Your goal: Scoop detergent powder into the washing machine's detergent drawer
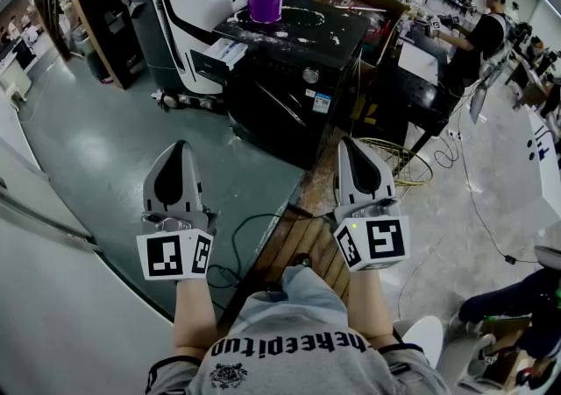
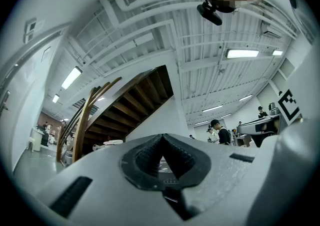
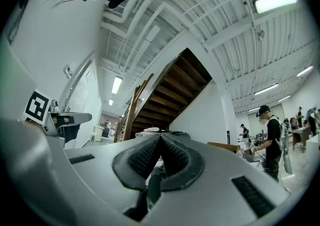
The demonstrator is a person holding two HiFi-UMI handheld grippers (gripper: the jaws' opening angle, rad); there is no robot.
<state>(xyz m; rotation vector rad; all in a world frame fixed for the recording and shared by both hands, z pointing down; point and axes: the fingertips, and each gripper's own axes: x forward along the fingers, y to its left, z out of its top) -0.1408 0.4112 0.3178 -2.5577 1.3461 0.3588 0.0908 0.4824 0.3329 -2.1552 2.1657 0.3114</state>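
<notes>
Both the left gripper (image 1: 180, 157) and the right gripper (image 1: 352, 153) have jaws clenched together, empty.

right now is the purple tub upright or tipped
Upright: the purple tub stands on the black machine's top, rim facing up.

Far ahead of me stands the black washing machine (image 1: 294, 91), front door closed. Spilled white powder (image 1: 302, 38) is smeared across its flat top. A purple tub (image 1: 266, 1) sits upright at its far left corner.
</notes>
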